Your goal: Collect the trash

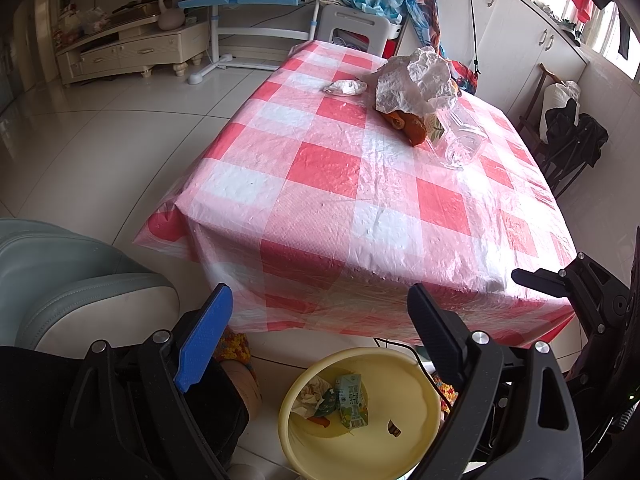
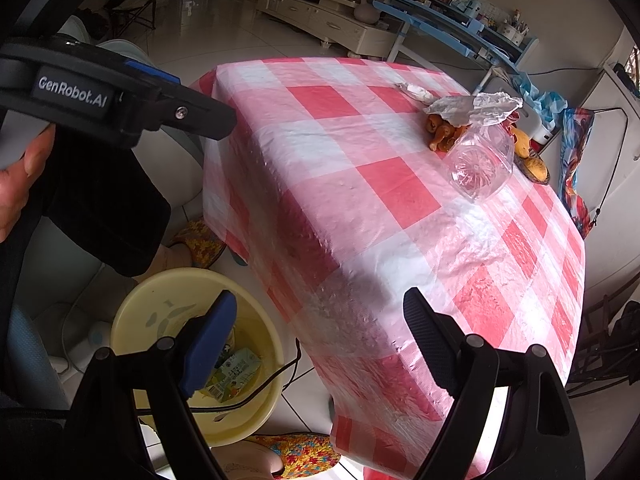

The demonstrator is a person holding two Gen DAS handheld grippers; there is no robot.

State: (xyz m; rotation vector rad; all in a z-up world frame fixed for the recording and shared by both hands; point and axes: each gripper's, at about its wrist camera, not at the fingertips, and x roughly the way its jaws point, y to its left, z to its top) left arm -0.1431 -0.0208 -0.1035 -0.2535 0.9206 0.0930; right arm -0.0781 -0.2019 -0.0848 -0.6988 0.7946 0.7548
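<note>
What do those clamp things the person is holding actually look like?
Each tool is a black plastic clamp with two long fingers and silver rivets at the joints. On both the left tool and the right tool, one finger carries a bright blue pad and the other a black textured one. The left tool's side bears a "GenRobot.AI" label.

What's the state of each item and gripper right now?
left gripper: open, empty
right gripper: open, empty
clear plastic bottle: on its side on the table
yellow basin: on the floor, holds a drink carton
crumpled white bag: on the table
</note>
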